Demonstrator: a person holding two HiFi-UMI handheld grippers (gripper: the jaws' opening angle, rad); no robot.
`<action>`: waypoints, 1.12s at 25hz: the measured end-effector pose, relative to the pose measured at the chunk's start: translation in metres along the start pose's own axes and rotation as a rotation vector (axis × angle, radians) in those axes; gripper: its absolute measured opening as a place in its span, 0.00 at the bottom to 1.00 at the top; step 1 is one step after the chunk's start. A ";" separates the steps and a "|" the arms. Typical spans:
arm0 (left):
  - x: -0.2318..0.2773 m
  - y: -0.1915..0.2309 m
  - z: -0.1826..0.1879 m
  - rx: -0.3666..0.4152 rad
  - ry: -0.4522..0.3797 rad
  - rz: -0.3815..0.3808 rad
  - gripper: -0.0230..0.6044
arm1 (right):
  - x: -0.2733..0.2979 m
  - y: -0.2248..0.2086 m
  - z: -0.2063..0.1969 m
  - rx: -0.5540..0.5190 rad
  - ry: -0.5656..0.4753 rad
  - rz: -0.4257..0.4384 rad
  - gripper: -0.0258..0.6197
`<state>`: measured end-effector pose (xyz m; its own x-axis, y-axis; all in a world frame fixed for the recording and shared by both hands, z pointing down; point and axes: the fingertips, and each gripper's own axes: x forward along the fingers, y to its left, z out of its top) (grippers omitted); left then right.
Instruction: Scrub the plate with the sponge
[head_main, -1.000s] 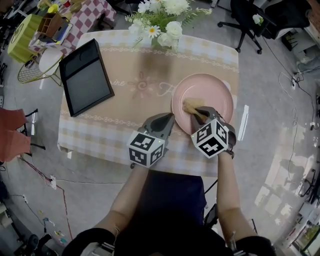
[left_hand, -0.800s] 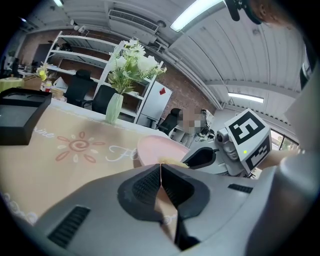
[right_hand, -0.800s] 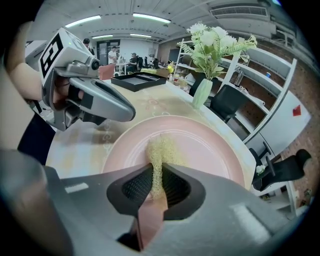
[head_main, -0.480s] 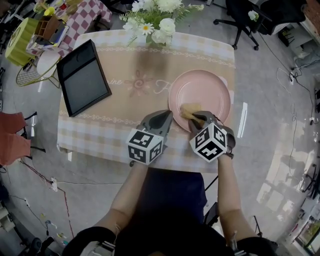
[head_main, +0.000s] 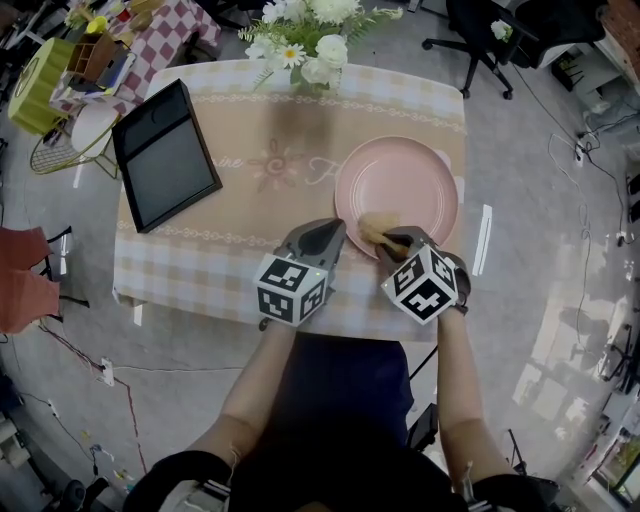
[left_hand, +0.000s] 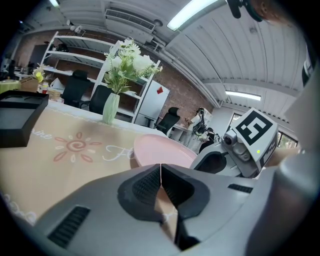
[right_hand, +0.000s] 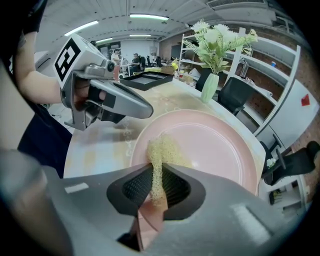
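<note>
Dragging back toward the body: right hand-held gripper (head_main: 386, 238) pinched tight on the yellow sponge (head_main: 374, 227), now down by the near rim of the pink plate (head_main: 410, 175) rather than mid-dish as a second ago. Looks like the end of a pull stroke, so scrubbing well under way; probably a push away next. Just beside it, left hand-held gripper (head_main: 326, 232), jaws closed on nothing, parked over the table (head_main: 200, 270) off the plate's near-left rim, apparently not steadying it. Little slack nearside, table edge close under both. Plenty of bare plate ahead and rightward. Farther off, black tray (head_main: 165, 155) well left, flowers (head_main: 305, 45) at the far edge, both clear of the stroke.
</note>
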<state>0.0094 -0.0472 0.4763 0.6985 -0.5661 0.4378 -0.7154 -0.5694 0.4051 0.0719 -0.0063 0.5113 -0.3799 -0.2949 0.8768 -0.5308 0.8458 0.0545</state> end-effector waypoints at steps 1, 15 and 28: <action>0.000 -0.001 0.000 0.003 0.000 -0.002 0.06 | -0.001 0.001 0.000 0.000 0.001 0.007 0.11; 0.000 -0.006 0.000 0.020 -0.002 -0.012 0.06 | -0.015 0.013 0.004 -0.004 0.011 0.087 0.11; 0.006 -0.010 0.006 0.026 -0.015 -0.034 0.06 | -0.038 0.020 0.003 -0.016 0.024 0.108 0.11</action>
<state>0.0209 -0.0480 0.4700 0.7229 -0.5545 0.4122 -0.6904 -0.6039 0.3984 0.0730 0.0201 0.4776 -0.4157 -0.1906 0.8893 -0.4757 0.8790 -0.0340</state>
